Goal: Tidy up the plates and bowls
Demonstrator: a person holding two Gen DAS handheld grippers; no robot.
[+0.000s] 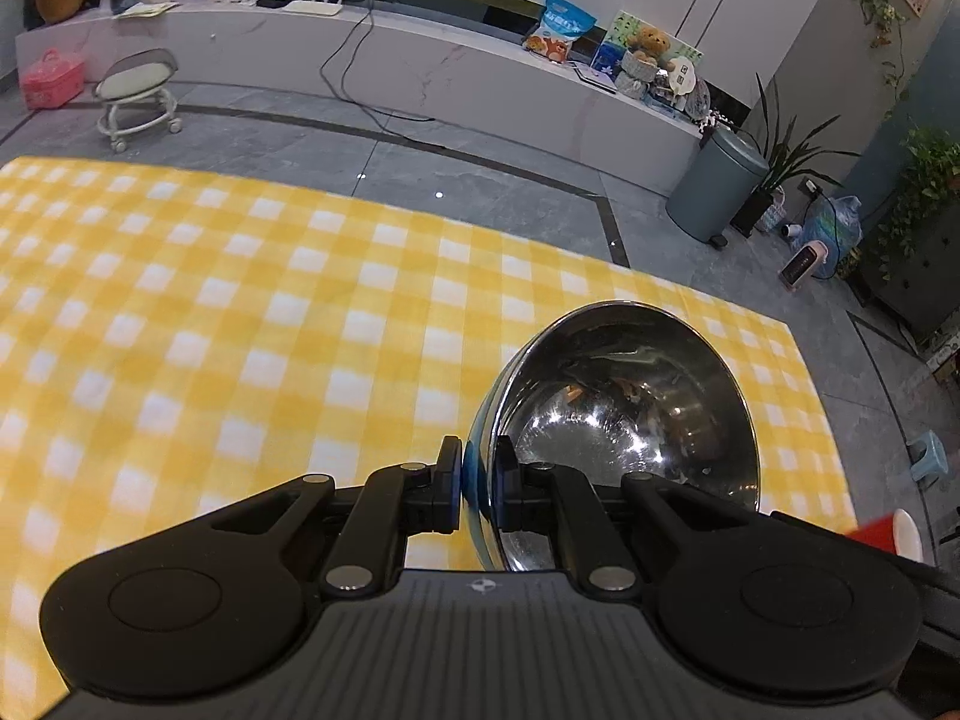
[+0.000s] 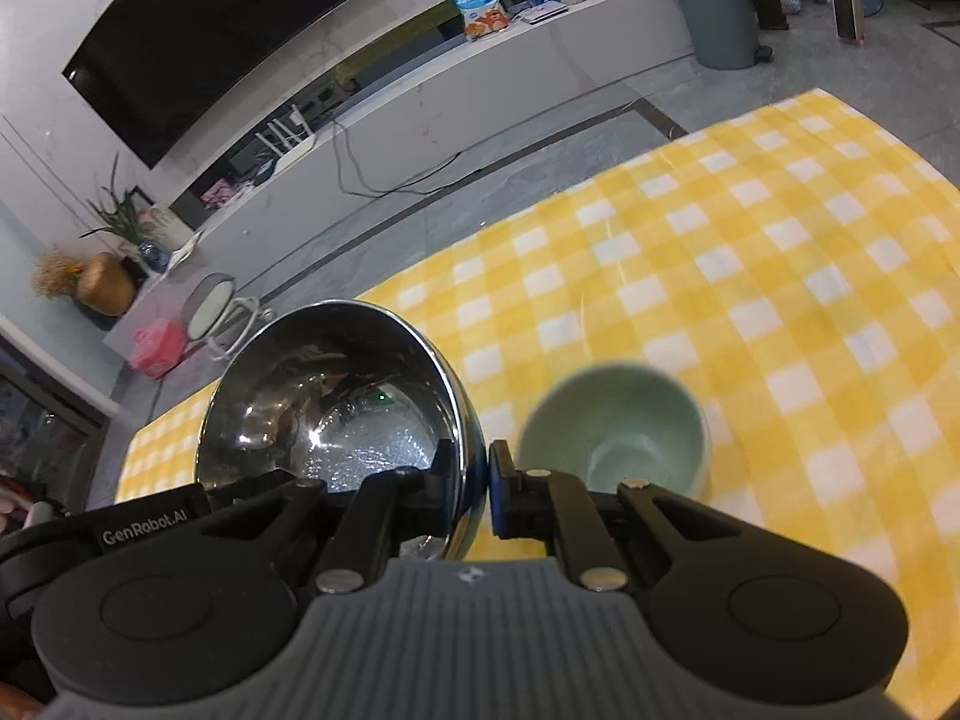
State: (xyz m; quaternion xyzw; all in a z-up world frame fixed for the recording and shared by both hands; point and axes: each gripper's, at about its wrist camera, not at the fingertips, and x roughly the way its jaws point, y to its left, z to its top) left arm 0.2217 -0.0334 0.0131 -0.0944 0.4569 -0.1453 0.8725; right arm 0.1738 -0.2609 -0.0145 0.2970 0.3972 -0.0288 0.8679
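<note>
My left gripper (image 1: pixel 478 483) is shut on the rim of a shiny steel bowl (image 1: pixel 630 420) and holds it tilted above the yellow checked cloth (image 1: pixel 240 312). My right gripper (image 2: pixel 475 489) is shut on the rim of a steel bowl (image 2: pixel 324 402), also tilted above the cloth (image 2: pixel 750 276). Whether these are the same bowl I cannot tell. A pale green ceramic bowl (image 2: pixel 618 432) sits upright on the cloth just right of the right gripper. A red and white object (image 1: pixel 894 531) shows at the right edge of the left wrist view.
Beyond the cloth is grey tiled floor with a grey bin (image 1: pixel 717 186), a small wheeled stool (image 1: pixel 138 96), a long white ledge (image 1: pixel 360 60) with bags and a cable, plants, and a wall television (image 2: pixel 204 42).
</note>
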